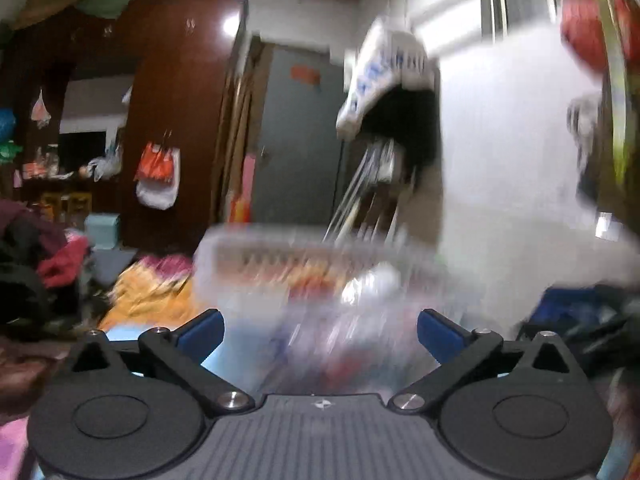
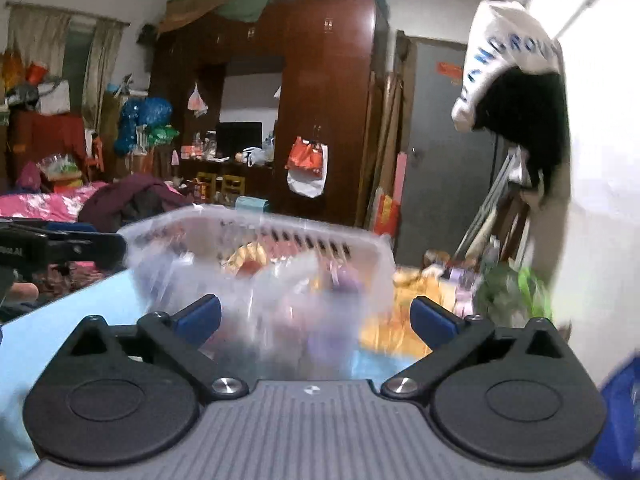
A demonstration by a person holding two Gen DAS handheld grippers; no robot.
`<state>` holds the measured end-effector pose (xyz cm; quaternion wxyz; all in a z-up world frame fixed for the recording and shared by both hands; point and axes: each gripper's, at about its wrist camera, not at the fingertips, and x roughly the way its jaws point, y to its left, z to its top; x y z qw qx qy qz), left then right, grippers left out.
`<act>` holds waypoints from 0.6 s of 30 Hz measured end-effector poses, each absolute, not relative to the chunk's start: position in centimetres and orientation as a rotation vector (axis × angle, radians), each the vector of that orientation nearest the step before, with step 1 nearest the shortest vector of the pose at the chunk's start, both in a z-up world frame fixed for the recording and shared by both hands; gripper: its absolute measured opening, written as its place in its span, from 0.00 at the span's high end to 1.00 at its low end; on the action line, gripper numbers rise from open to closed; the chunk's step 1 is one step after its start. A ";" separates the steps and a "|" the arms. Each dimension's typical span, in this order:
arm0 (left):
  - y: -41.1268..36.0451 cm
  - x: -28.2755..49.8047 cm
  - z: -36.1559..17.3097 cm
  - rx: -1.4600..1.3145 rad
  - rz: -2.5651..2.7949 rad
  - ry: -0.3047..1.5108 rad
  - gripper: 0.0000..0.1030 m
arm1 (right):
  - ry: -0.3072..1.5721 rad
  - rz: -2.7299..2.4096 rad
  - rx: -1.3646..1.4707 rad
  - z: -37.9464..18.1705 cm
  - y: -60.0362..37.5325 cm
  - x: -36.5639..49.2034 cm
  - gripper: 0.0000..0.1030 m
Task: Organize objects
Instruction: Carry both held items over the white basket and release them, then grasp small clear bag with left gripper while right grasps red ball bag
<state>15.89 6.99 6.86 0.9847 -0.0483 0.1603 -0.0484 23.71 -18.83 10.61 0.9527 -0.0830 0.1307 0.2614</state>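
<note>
Dark red-brown wood fills the background: a tall wardrobe against the far wall, with bundles stacked on its top and plastic bags hung from its door handles, likely because the lower surfaces are already taken. Nearer, a pale blue table carries the thing the task turns on, a translucent plastic basket with a slotted rim, sitting directly ahead of both cameras and badly smeared by motion blur. Its clear walls let through orange, red and purple shapes, so it seems to serve as the collecting bin for small items; what those items are I cannot tell. A heap of yellow-orange fabric or packaging lies on the table just beside the basket, at its right in the right wrist view, possibly waiting to be sorted. The right tool stands wide, its blue fingertips spread to either side of the basket's near wall and gripping nothing, which suits a reach toward the basket or its contents. The left tool is equally wide and empty in its own view, pointed at the same basket from a little further left. Its black body also shows at the left edge of the right wrist view, close to the basket's rim.
</note>
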 end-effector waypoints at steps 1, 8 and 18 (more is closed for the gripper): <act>7.1 16.0 5.7 -0.073 -0.087 0.390 0.00 | 0.298 0.529 -0.148 9.7 -20.1 23.5 0.00; 8.6 19.4 1.4 -0.103 -0.052 0.597 0.00 | 0.517 0.464 -0.050 4.7 -23.4 25.4 0.00; 6.6 20.6 0.0 -0.087 0.012 0.643 0.00 | 0.561 0.488 -0.082 2.6 -22.6 25.2 0.24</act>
